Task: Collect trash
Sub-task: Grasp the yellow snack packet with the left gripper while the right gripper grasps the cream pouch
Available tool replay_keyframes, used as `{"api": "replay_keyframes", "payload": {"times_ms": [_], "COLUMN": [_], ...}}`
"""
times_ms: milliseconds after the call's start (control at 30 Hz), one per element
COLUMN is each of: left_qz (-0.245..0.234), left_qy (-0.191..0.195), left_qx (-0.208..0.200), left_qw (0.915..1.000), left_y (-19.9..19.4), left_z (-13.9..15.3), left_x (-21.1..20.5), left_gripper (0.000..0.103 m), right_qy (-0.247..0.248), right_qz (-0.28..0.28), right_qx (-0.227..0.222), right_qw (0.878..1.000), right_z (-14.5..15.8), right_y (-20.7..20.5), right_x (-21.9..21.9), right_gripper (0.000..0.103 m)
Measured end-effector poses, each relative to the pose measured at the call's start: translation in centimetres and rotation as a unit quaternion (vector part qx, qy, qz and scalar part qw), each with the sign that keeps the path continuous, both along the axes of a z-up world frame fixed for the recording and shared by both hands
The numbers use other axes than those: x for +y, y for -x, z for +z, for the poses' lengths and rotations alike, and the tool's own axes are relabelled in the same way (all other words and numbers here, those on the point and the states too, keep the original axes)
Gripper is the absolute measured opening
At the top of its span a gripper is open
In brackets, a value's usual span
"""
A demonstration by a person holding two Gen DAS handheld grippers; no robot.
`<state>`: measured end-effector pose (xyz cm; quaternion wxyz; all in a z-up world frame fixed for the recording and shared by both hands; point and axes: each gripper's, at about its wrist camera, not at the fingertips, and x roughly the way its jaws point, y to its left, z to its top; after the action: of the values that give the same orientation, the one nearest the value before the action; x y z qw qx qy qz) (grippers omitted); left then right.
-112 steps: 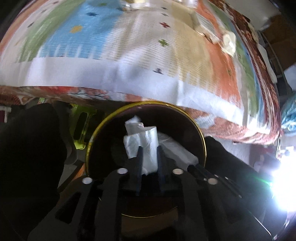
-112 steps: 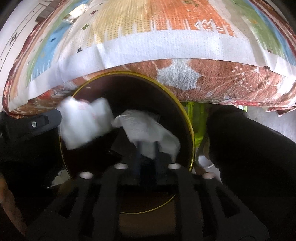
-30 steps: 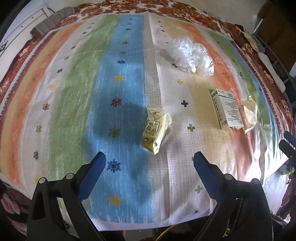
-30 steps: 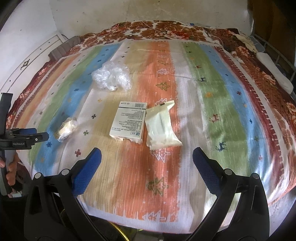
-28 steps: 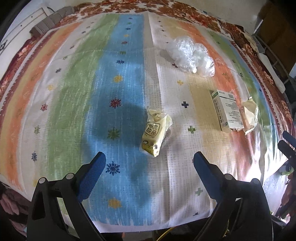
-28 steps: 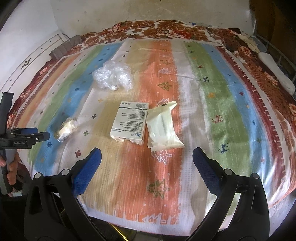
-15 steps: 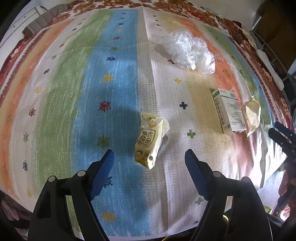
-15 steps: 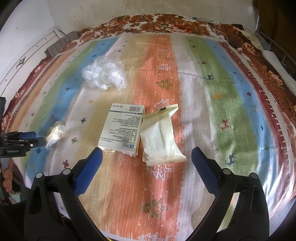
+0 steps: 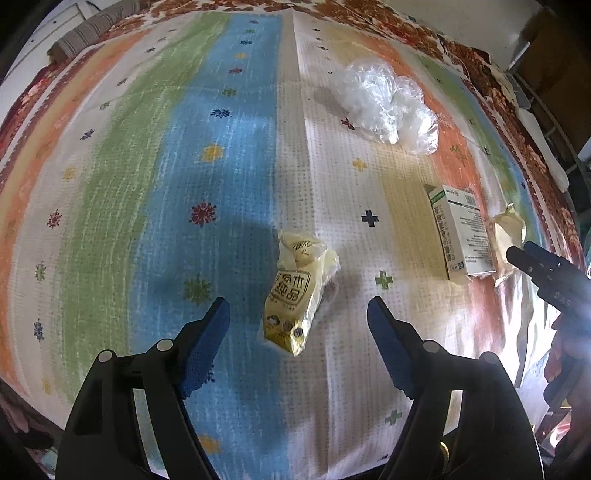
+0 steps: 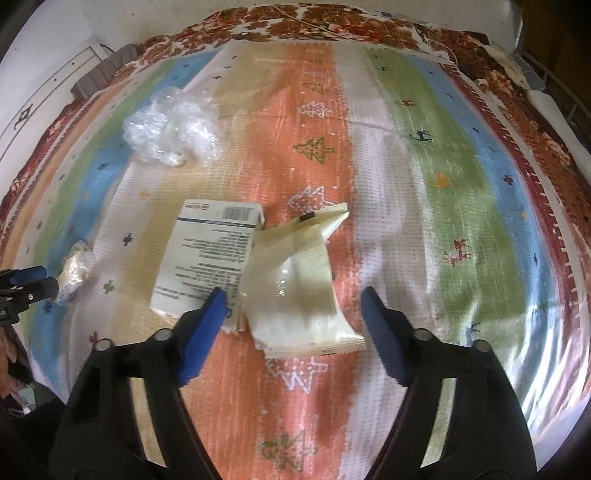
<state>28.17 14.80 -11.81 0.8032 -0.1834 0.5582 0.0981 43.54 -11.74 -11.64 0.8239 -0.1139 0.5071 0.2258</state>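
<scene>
A crumpled yellow snack wrapper [image 9: 297,291] lies on the striped cloth, just ahead of my open, empty left gripper [image 9: 298,308]. A cream flat wrapper [image 10: 301,284] lies between the fingers of my open, empty right gripper [image 10: 293,299]. A white carton [image 10: 208,254] lies next to it on the left, its near corner under my left fingertip [image 10: 210,310]. A crumpled clear plastic bag [image 10: 173,127] lies further back. The carton [image 9: 460,236] and the bag [image 9: 384,105] also show in the left wrist view.
The striped cloth [image 9: 147,166] covers a bed with a brown floral cover [image 10: 332,22] beneath. The other gripper [image 9: 550,280] shows at the right edge of the left wrist view, over the bed's edge. A grey rolled item [image 9: 88,33] lies far left.
Both grippers have left the dark bin, opened, and now hang low over the bed. In the last second each has moved forward and down towards its wrapper.
</scene>
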Motion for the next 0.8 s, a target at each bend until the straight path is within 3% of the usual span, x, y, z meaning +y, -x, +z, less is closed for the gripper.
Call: {"api": "replay_keyframes", "payload": {"times_ms": [300, 367, 433, 500, 800], "left_qz": [-0.033, -0.037, -0.040, -0.033, -0.022], "left_qy": [0.004, -0.001, -0.002, -0.005, 0.018], "left_qx": [0.007, 0.011, 0.018, 0.028, -0.002], "left_qw": [0.9994, 0.9993, 0.9990, 0.9991, 0.9996], "left_y": [-1.1, -1.1, -1.1, -1.0, -1.1], "left_z": [-1.3, -1.5, -1.8, -2.1, 0.3], "left_x": [-0.7, -0.7, -0.5, -0.2, -0.2], "left_gripper": [0.062, 0.055, 0.038, 0.028, 0.024], "right_qy": [0.001, 0.003, 0.004, 0.005, 0.005], "right_qz": [0.001, 0.001, -0.001, -0.003, -0.028], "right_qx": [0.029, 0.030, 0.031, 0.032, 0.041], "right_qw": [1.000, 1.000, 0.999, 0.999, 0.999], "right_z": [-1.3, -1.5, -1.6, -1.6, -1.3], "right_y": [-0.2, -0.2, -0.2, -0.2, -0.8], "right_x": [-0.1, -0.1, -0.2, -0.3, -1.5], "right_gripper": [0.049, 0.046, 0.042, 0.037, 0.034]}}
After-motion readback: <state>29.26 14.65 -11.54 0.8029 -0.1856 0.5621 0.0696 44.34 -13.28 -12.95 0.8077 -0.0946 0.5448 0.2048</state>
